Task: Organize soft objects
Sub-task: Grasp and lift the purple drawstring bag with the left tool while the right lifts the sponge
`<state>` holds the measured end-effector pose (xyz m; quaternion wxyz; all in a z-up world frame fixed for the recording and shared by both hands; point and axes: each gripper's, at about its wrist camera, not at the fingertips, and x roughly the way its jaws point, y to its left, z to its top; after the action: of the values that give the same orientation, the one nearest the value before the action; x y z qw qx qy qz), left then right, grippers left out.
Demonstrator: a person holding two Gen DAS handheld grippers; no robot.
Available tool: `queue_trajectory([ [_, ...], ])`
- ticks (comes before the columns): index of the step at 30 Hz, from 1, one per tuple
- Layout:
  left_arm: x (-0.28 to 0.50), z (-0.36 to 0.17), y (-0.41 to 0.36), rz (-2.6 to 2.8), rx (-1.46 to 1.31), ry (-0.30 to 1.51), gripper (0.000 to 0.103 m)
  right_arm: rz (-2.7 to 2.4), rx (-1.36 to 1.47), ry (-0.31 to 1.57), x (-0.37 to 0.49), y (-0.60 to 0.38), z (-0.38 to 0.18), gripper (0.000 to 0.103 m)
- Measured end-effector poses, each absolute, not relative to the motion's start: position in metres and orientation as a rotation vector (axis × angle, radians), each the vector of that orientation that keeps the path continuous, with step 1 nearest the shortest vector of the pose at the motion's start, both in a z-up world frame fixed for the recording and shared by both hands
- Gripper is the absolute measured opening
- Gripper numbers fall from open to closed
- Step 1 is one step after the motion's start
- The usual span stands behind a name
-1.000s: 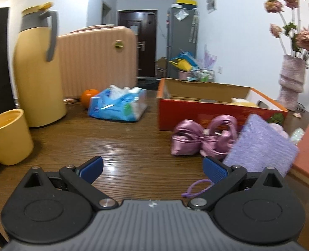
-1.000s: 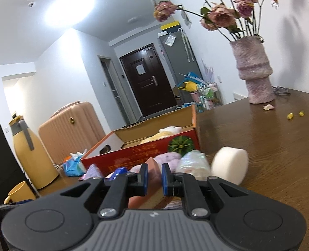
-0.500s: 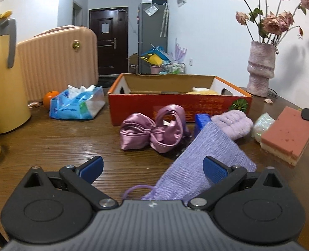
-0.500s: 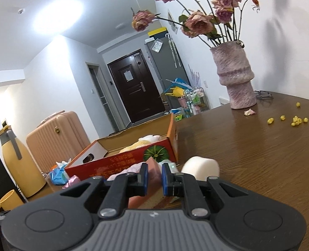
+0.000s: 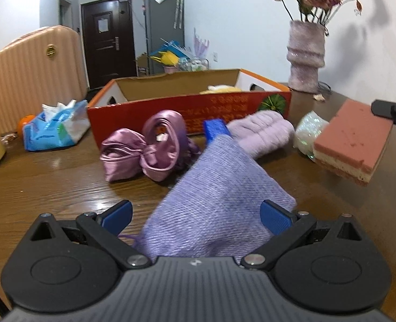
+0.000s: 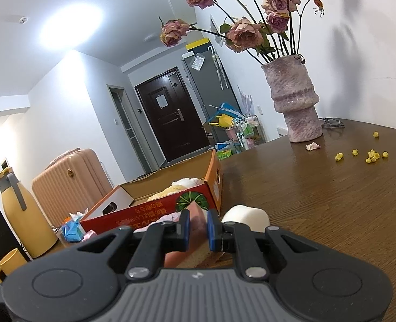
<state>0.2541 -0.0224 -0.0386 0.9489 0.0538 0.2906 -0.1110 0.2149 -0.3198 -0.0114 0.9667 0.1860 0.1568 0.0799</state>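
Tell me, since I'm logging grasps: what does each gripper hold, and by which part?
The right gripper is shut on the pink sponge, clamped at one end. The left gripper is open; the purple cloth lies between its fingers, ungripped.

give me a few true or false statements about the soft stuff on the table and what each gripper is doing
1. The right gripper is shut on the pink sponge. True.
2. The left gripper is clamped on the purple cloth. False: its jaws stand wide open, with the cloth lying between them.
3. The red box is empty. False: a pale yellow and white soft thing lies inside.
4. The satin bow lies on the table in front of the box. True.
5. The vase lies on its side. False: it stands upright and holds dried roses.
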Motion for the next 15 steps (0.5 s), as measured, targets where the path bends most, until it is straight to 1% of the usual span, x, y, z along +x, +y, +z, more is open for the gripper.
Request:
queue_trajectory([
  [11,0.271,-0.05,-0.032,-0.274,0.12,0.679,0.103,0.169,0.376,0.322,0.215,-0.319,-0.013,0.013],
  [15,0.271,-0.05,-0.032,-0.276,0.124,0.684,0.103,0.17,0.374,0.323,0.215,-0.319,-0.013,0.013],
])
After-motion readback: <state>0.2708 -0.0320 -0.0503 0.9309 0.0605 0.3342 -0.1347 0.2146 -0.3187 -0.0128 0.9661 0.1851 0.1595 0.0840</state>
